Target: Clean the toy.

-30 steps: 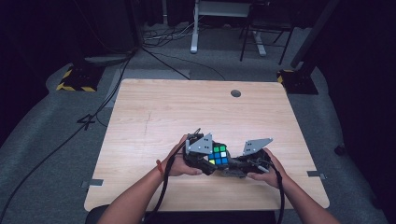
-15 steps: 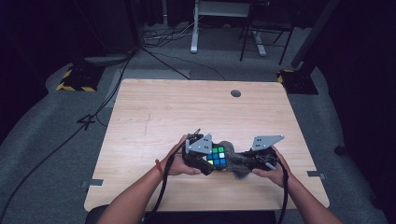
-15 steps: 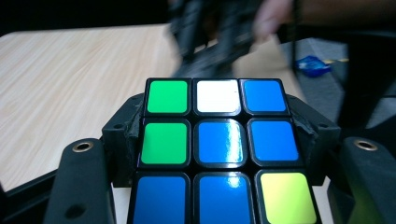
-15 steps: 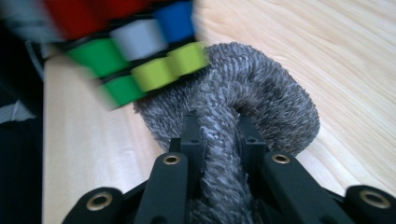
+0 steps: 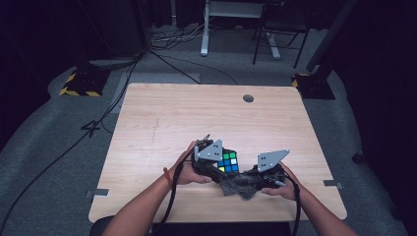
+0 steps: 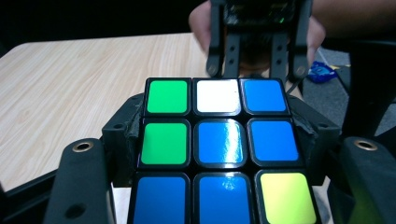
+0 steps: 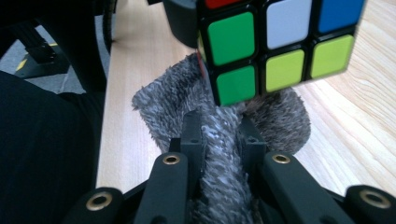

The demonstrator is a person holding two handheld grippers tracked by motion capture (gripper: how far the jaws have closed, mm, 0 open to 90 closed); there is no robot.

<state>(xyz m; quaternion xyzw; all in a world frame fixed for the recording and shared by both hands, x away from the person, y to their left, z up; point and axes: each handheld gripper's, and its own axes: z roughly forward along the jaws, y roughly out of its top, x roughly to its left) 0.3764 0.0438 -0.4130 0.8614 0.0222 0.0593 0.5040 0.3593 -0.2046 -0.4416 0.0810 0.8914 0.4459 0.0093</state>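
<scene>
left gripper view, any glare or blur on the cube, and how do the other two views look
Left gripper view: glare streaks on the blue stickers of the cube, background soft. Right gripper view: the grey cloth between the jaws is sharp, the left side is dark. High view: the table is evenly lit, the surrounding room is dark.

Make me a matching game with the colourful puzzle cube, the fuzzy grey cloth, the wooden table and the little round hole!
Things:
1. colourful puzzle cube
2. fuzzy grey cloth
3. light wooden table
4. small round dark hole

States or places:
A. near the table's far edge
B. pinched in the right gripper
C. under both hands
D. clamped in the left gripper

Pairs: 1-D, 2-B, 3-C, 4-A
</scene>
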